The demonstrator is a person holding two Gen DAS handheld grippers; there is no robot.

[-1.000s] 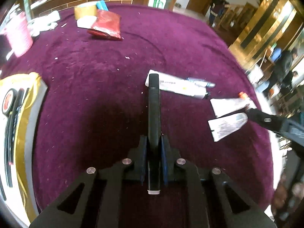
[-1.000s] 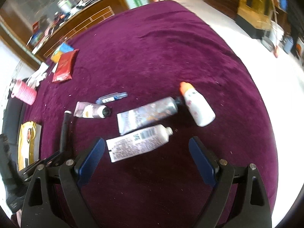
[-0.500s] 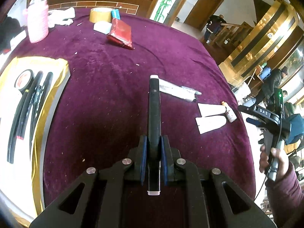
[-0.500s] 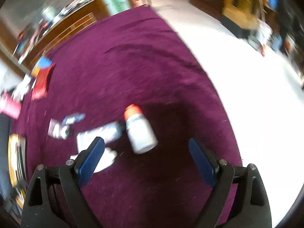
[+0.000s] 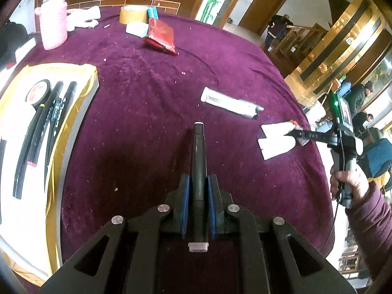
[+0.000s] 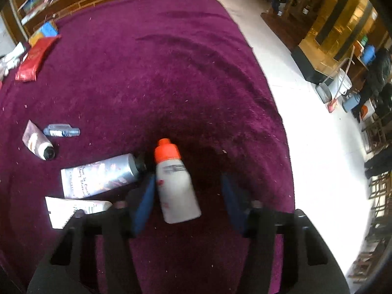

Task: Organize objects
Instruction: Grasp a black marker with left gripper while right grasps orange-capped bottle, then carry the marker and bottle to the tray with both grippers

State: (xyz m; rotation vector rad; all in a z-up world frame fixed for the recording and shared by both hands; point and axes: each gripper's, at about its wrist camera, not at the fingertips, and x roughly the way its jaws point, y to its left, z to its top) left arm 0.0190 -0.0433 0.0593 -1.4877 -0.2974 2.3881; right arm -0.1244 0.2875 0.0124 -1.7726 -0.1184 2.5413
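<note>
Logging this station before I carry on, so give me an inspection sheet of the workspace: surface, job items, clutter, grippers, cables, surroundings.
Surface: purple cloth over the table, dotted with pale specks.
Job's things: white bottle with an orange cap; silver tube; white tube; small brown tube; tray holding black pens.
Clutter: pink bottle, tape roll, red pouch at the far edge.
Grippers: left gripper shut on a black pen; right gripper closing around the white bottle, right pad not yet touching.
Cables: thin cable hanging below the right hand.
Surroundings: wooden counter, people standing.
</note>
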